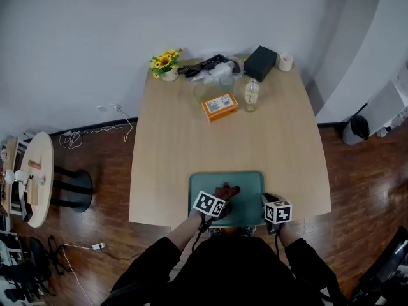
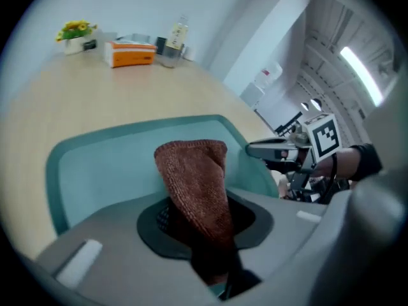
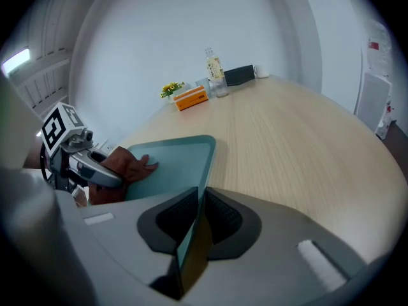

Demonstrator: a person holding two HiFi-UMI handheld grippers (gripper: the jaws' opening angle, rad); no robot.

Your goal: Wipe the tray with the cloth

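Observation:
A teal tray point(image 1: 247, 182) lies at the near edge of the wooden table point(image 1: 172, 152). On it rests a reddish-brown cloth point(image 1: 227, 190), and my left gripper point(image 1: 222, 201) is shut on its near end. In the left gripper view the cloth point(image 2: 194, 177) sticks out forward from between the jaws over the tray point(image 2: 108, 164). My right gripper point(image 1: 267, 201) is shut on the tray's right rim, seen edge-on between its jaws point(image 3: 194, 225) in the right gripper view. There the cloth point(image 3: 124, 167) and the left gripper point(image 3: 83, 164) show at the left.
At the table's far end stand an orange box point(image 1: 220, 106), a bottle point(image 1: 251, 95), a glass point(image 1: 226, 81), a flower pot point(image 1: 166, 63), black cables point(image 1: 207, 65), a black box point(image 1: 260, 62) and a white cup point(image 1: 285, 61). A small round side table point(image 1: 35, 177) stands at the left.

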